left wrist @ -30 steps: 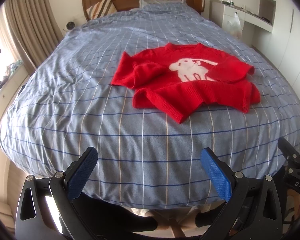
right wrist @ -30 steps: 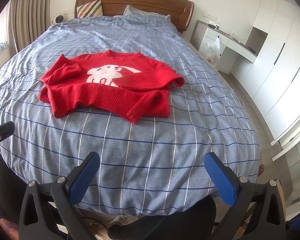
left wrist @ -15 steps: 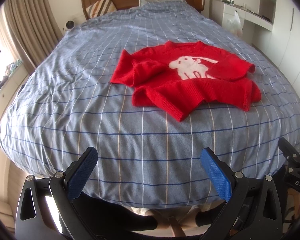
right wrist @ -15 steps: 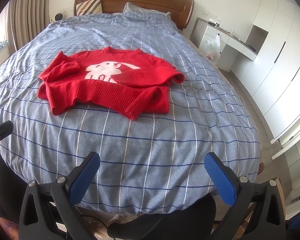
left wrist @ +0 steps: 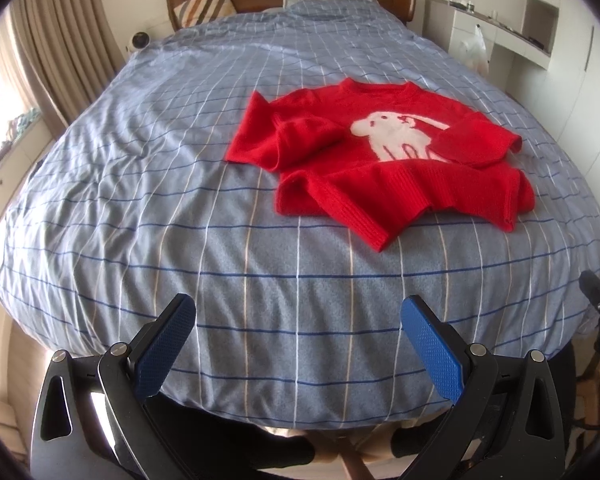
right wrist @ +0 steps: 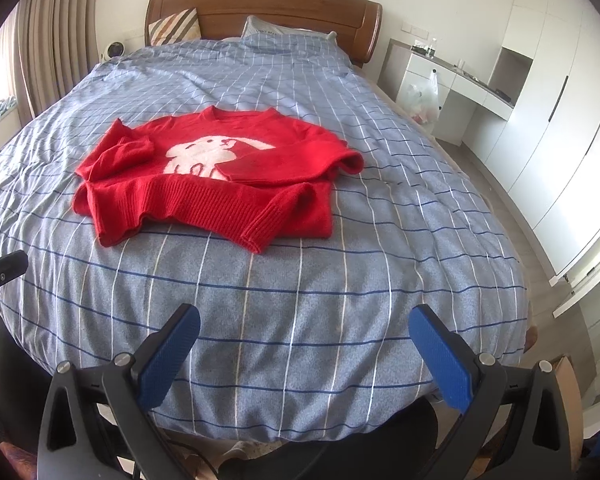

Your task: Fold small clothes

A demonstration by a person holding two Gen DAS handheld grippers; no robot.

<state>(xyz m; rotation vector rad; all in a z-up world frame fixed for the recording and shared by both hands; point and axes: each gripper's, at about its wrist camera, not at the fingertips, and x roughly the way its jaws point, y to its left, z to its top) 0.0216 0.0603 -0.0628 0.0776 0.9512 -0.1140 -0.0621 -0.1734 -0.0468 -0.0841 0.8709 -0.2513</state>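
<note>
Two tongs are nearest to the cameras, and both stand wide with nothing between their blue pads: the left gripper (left wrist: 298, 316) and the right gripper (right wrist: 304, 324) hang above the near edge of the bed, well apart from the garment. Ahead of them lies bare blue checked duvet (left wrist: 148, 208), soft and a little wrinkled, so I think it will give under pressure and may come up together with the cloth if the pinch goes too deep. Further ahead, to the right of the left tongs and to the left of the right tongs, lies the red sweater (right wrist: 204, 184) with a white animal on the chest. Both sleeves are already turned in over the body and the ribbed hem (right wrist: 196, 204) is rumpled toward the tongs. It looks like a light, limp knit that stretches and sags; I would take it at the two hem corners, one for each tongs. Beyond it are a pillow (right wrist: 284, 38) and a wooden headboard (right wrist: 260, 4), curtains (left wrist: 60, 40) on the left and white cabinets (right wrist: 540, 80) on the right.
</note>
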